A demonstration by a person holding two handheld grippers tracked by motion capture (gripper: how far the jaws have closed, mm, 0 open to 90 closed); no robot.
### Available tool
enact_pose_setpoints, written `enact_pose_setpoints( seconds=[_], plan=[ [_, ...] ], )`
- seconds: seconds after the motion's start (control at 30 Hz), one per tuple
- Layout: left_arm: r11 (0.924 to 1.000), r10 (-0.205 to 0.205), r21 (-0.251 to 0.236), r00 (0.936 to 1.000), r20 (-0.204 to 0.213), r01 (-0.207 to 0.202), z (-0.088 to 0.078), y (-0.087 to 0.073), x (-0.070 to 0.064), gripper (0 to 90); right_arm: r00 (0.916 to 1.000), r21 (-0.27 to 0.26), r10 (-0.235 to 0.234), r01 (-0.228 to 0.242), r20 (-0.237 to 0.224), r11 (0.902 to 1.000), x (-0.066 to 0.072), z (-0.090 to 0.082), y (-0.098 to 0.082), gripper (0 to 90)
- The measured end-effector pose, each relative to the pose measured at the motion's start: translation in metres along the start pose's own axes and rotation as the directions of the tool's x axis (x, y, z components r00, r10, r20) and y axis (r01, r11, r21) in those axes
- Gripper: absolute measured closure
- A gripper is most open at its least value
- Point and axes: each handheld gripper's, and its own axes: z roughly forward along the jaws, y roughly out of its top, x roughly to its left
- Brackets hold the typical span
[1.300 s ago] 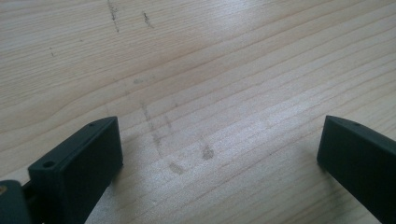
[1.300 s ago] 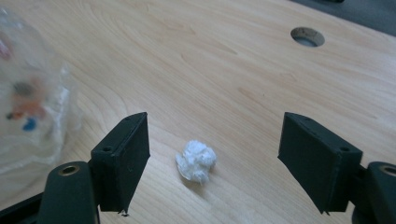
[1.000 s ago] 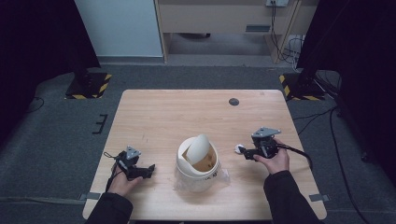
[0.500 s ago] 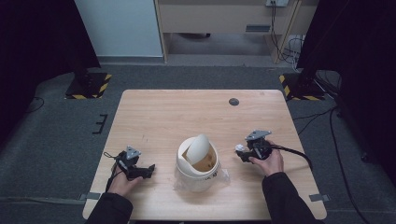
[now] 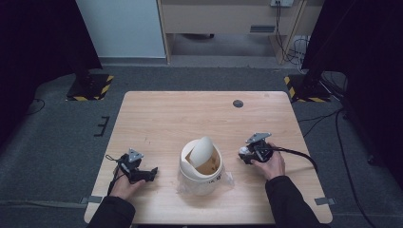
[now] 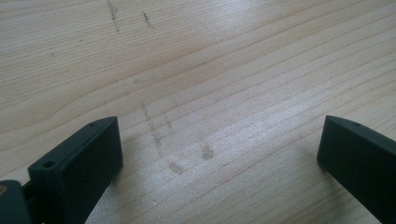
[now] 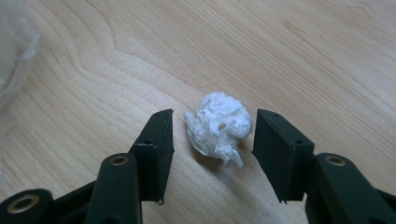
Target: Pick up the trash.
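Near the table's [image 5: 157,114] front edge sit two grippers and one white bin [image 5: 200,166] with a tilted lid and a clear liner. The left gripper [image 6: 219,154], by the front-left corner, is spread wide over bare wood. The right gripper [image 7: 212,135], right of the bin, brackets one crumpled paper wad [image 7: 218,126], its jaws seemingly not quite touching it. One dark round spot [image 5: 238,103] lies near the far edge.

The upper half of the surface [image 5: 190,114] in the high view lies bare and passable. A white bin [image 5: 201,166] at lower centre blocks the path between the left gripper [image 5: 151,174] and right gripper [image 5: 243,154].
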Motion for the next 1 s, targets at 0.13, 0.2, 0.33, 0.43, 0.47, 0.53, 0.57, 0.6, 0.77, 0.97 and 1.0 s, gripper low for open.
enact_pose_setpoints(
  seconds=[0.13, 0.2, 0.33, 0.43, 0.47, 0.53, 0.57, 0.6, 0.77, 0.97, 1.0],
  plan=[
    [1.0, 0.0, 0.0, 1.0, 0.0, 0.0, 0.0, 0.0, 0.0, 0.0, 0.9999, 0.016, 0.013, -0.013, 0.006, 0.9998, 0.0, 0.003, 0.001, 52.9],
    [1.0, 0.0, 0.0, 1.0, 0.001, 0.0, 0.0, 0.0, 0.0, 0.0, 0.9996, 0.028, 0.027, -0.027, 0.011, 0.9992, -0.001, 0.005, 0.001, 58.5],
    [1.0, 0.0, 0.0, 1.0, 0.0, 0.0, 0.0, 0.0, 0.0, 0.0, 0.9982, 0.031, 0.058, -0.059, 0.014, 0.9978, 0.0, 0.004, 0.002, 64.4],
    [1.0, 0.0, 0.0, 1.0, 0.001, 0.0, 0.0, 0.0, 0.0, 0.0, 0.9972, 0.028, 0.074, -0.074, 0.008, 0.9968, -0.001, 0.002, 0.003, 65.8],
    [1.0, 0.0, 0.0, 1.0, 0.0, 0.0, 0.0, 0.0, 0.0, 0.0, 0.9966, 0.022, 0.083, -0.083, 0.003, 0.9963, -0.001, 0.0, 0.003, 66.5],
    [1.0, 0.001, 0.001, 1.0, 0.001, -0.001, 0.0, 0.0, 0.0, 0.0, 0.9968, 0.019, 0.079, -0.079, 0.001, 0.9967, -0.002, -0.001, 0.003, 66.7],
    [1.0, 0.002, 0.001, 1.0, 0.001, -0.002, 0.0, 0.0, 0.0, 0.0, 0.9963, 0.011, 0.086, -0.086, -0.005, 0.9962, -0.002, -0.004, 0.004, 66.8],
    [1.0, 0.002, 0.001, 1.0, 0.001, -0.002, 0.0, 0.0, 0.0, 0.0, 0.9963, 0.011, 0.086, -0.086, -0.005, 0.9962, -0.002, -0.004, 0.004, 66.8],
    [1.0, 0.003, 0.001, 1.0, 0.003, -0.003, 0.0, 0.0, 0.0, 0.0, 0.995, -0.024, 0.096, -0.097, -0.029, 0.995, -0.004, -0.013, 0.005, 66.8],
    [1.0, 0.004, 0.001, 1.0, 0.004, -0.004, 0.0, 0.0, -0.001, 0.0, 0.9917, -0.087, 0.115, -0.12, -0.057, 0.989, -0.006, -0.031, 0.004, 66.6],
    [1.0, 0.004, 0.0, 1.0, 0.004, -0.004, 0.0, 0.0, -0.001, 0.0, 0.9913, -0.094, 0.117, -0.122, -0.06, 0.988, -0.006, -0.034, 0.003, 66.5]
  ],
)
